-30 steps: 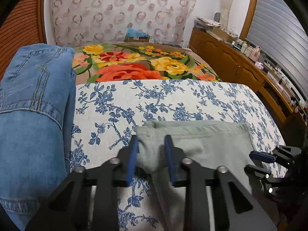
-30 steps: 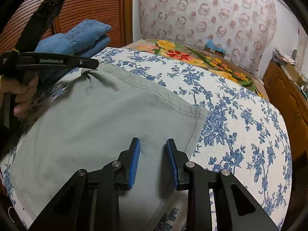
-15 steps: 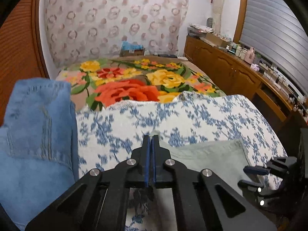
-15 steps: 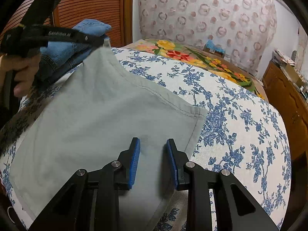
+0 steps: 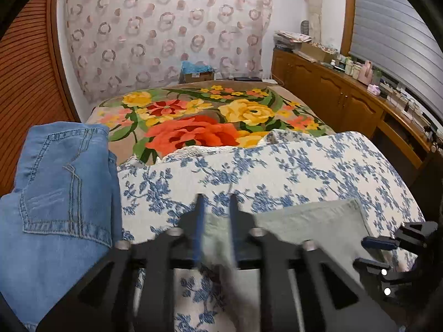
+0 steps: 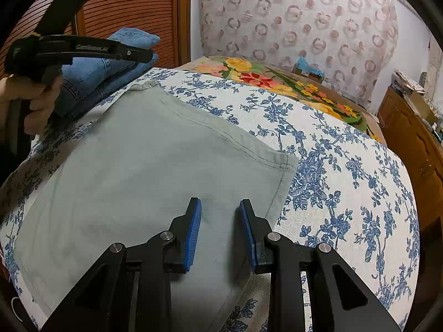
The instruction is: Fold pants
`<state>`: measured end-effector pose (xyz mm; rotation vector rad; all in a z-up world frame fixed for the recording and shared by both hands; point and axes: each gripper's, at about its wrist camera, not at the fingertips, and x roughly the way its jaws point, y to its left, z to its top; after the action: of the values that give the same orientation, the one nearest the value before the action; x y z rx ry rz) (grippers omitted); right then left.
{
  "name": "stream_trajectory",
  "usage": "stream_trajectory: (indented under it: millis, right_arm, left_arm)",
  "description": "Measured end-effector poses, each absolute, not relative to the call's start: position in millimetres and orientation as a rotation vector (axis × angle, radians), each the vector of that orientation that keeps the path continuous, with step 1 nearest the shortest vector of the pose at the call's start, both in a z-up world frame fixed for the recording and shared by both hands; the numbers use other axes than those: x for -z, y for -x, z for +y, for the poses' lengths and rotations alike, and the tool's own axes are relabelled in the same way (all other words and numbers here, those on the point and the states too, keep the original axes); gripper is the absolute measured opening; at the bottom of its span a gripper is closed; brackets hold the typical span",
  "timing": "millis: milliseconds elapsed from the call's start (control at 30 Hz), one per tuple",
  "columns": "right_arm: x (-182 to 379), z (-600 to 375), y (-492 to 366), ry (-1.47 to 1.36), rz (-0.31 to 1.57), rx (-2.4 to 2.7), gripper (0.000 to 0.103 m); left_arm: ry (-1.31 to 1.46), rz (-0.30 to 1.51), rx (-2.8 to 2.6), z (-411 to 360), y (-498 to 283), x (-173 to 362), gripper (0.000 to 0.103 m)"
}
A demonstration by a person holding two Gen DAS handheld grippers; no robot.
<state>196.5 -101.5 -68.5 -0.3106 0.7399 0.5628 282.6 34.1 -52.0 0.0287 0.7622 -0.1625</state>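
Two tongs (image 5: 216,207) (image 6: 220,210), one grey pants (image 6: 144,166), one folded jeans (image 5: 61,182).

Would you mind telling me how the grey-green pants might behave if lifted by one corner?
Probably floppy: the grey-green pants lie flat, following the bed's curve. Likely light, since the cloth looks thin. The folded layers may slide apart and unfold.
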Motion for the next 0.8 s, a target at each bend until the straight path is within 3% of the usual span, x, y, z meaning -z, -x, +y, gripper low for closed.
stream_trajectory:
  millis: [67,100,167,800]
  right_arm:
    - [68.6,-101.6,-196.8,0.31,0.74,-0.563,0.03]
    - [68.5,-101.5,-196.5,0.311,0.74,-0.563,0.03]
    - [68.6,-101.5,-196.6,0.31,0.74,-0.562,0.03]
    - [69.4,-102.8,-196.6,0.3,0.742,-0.559,0.034]
  left_arm:
    - [-0.03,0.757,0.167,32.3,-276.8,51.2,0.05]
    - [-0.033,0.754,0.173,31.0,-273.8,51.2,0.053]
    - [-0.039,0.764,0.183,28.2,-266.9,53.2,0.072]
    - [-0.032,0.789,0.237,9.6,-199.9,63.6,0.073]
